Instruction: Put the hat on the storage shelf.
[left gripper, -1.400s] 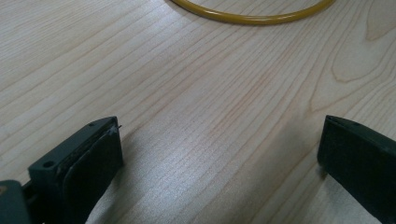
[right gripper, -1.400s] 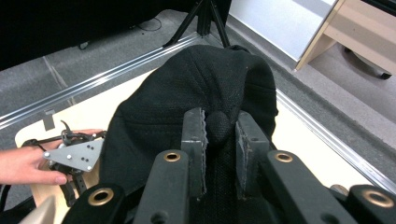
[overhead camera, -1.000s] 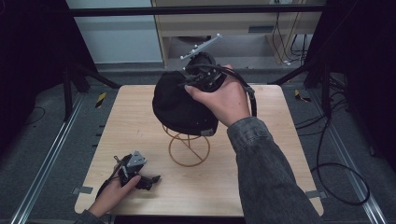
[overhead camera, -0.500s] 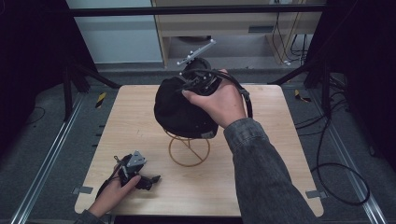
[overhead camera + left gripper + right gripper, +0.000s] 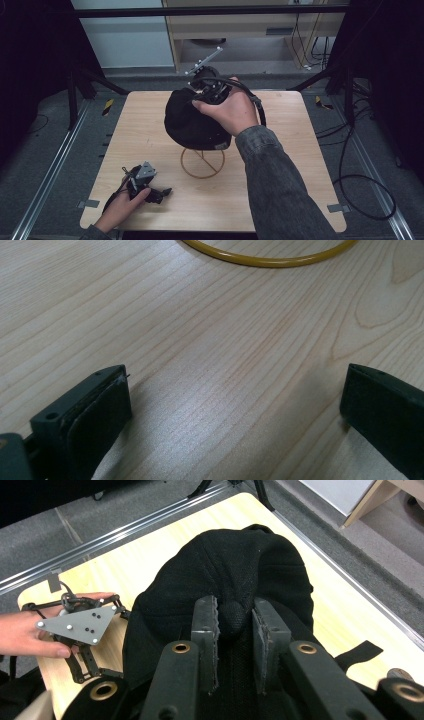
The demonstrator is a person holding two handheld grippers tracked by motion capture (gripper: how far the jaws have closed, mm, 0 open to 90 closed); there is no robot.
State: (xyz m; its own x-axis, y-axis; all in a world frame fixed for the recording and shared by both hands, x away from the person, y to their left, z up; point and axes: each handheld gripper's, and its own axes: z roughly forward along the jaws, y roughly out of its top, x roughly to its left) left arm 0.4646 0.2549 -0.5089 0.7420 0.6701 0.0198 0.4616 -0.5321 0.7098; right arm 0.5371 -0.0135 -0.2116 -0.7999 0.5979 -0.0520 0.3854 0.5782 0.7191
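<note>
Above the middle of the wooden table point(image 5: 280, 165), a black cap point(image 5: 192, 122) hangs directly over the yellow wire stand point(image 5: 202, 162), whose round base ring sits on the wood just below it. Its crown is pinched between the closed jaws of the right gripper point(image 5: 235, 617), reaching from the right. Near the table's left corner, the left gripper point(image 5: 147, 186) rests low, jaws wide apart, holding nothing.

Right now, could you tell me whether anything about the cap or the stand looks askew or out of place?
The black cap sits lopsided over the gold wire stand, leaning to one side. The right gripper pinches a bunched fold of its fabric. The left gripper rests open on the table. Nothing looks damaged.
</note>
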